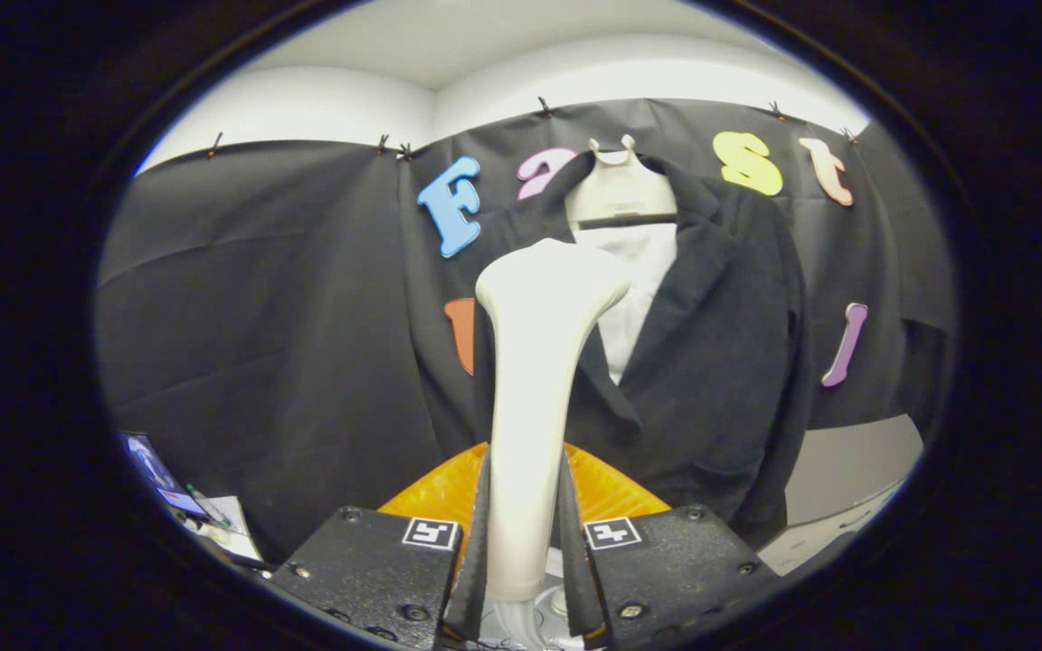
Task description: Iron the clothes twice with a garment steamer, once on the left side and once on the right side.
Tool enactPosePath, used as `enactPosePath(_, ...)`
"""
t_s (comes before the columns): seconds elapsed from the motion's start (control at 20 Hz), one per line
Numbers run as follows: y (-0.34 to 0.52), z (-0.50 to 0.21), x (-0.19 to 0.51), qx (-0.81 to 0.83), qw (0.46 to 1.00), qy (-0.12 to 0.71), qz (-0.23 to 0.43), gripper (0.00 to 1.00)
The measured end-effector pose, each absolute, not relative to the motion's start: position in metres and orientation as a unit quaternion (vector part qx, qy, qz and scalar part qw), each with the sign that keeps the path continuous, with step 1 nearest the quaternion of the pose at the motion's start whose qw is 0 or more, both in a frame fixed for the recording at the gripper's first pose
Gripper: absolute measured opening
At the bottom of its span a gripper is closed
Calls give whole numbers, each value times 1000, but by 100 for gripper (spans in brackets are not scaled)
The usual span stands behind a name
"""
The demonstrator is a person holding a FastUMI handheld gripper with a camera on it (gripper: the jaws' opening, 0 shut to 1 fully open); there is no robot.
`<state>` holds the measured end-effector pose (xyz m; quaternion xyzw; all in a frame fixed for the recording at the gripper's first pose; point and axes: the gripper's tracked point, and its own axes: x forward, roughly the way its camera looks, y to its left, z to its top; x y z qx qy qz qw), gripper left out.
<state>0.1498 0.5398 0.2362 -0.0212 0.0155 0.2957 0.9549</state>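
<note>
my gripper (525, 542) pinches the steamer (535, 362); i'd keep its head flat against the jacket's (711, 362) left lapel.

Garment steamer (535, 380): pale, slender handle standing upright, clamped between the gripper (525, 542) fingers, widening to a flat head at the top. Clothes: a dark jacket (711, 362) over a white shirt (634, 298), hung on a pale hanger (619, 190) just beyond the steamer head.

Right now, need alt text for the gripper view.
The gripper is shut on a white garment steamer, its head raised near the left lapel of a black jacket hanging on a white hanger against the booth's wall.
</note>
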Motion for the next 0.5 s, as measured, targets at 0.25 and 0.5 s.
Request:
enactPosePath(0.25,586,266,159,-28,950,-13,312,38)
enactPosePath(0.5,626,273,183,-44,947,-16,319,38)
